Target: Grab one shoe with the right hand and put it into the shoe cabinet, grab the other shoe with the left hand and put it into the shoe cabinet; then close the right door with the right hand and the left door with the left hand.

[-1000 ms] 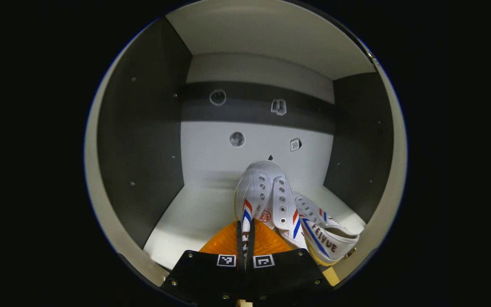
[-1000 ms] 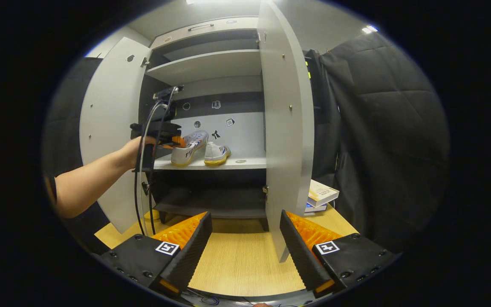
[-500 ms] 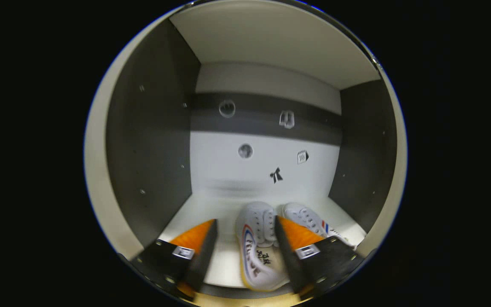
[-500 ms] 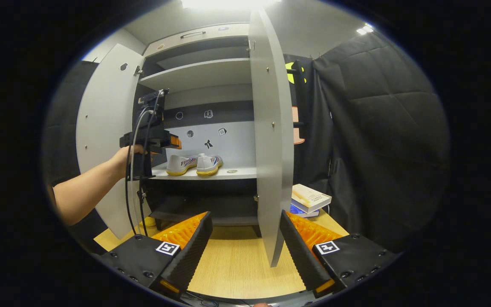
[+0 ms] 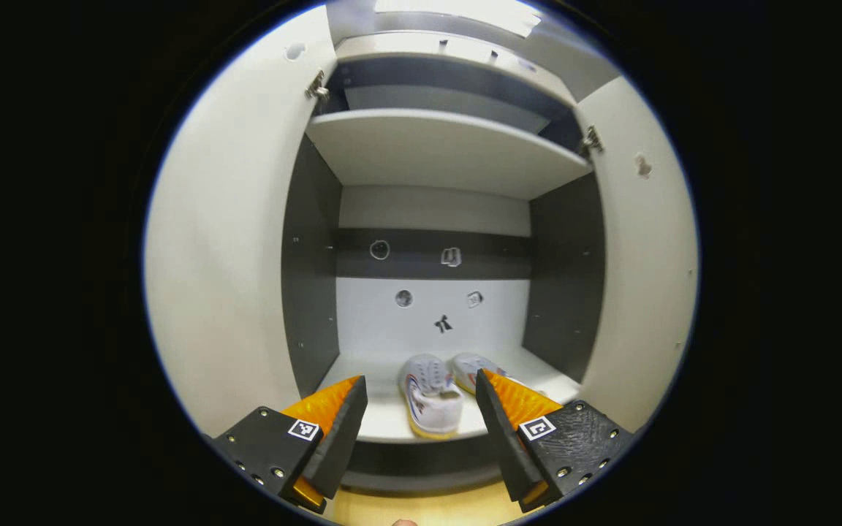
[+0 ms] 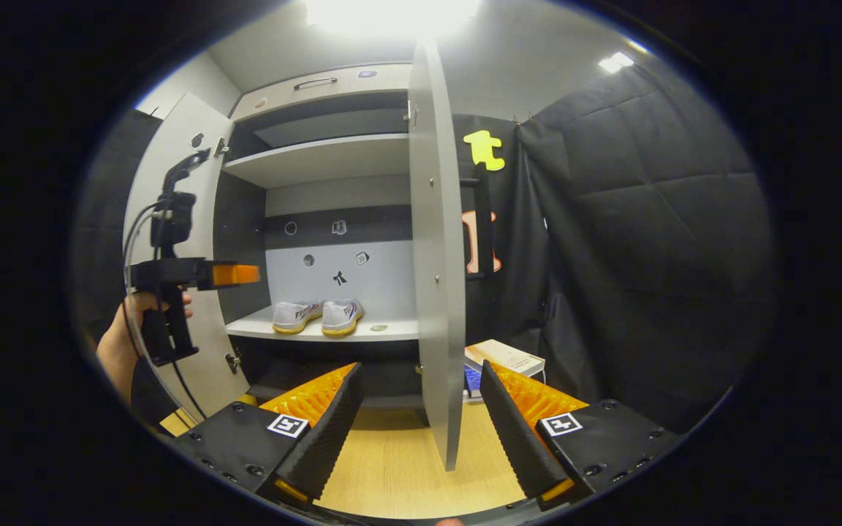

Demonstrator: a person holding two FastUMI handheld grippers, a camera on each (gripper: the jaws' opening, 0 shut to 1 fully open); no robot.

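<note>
Since the earlier frame, our left hand-held gripper [image 5: 421, 405] has drawn back out of the shoe cabinet [image 5: 450, 150], fingers wide and empty. We note both white shoes side by side on the middle shelf [image 6: 384, 332]: left shoe [image 5: 430, 394], right shoe [image 5: 471, 364]. Both doors stand open: left door [image 5: 231, 241], right door [image 6: 435, 256]. Our right hand-held gripper [image 6: 417, 409] hovers wide over the bench [image 6: 399, 460], holding nothing.
</note>
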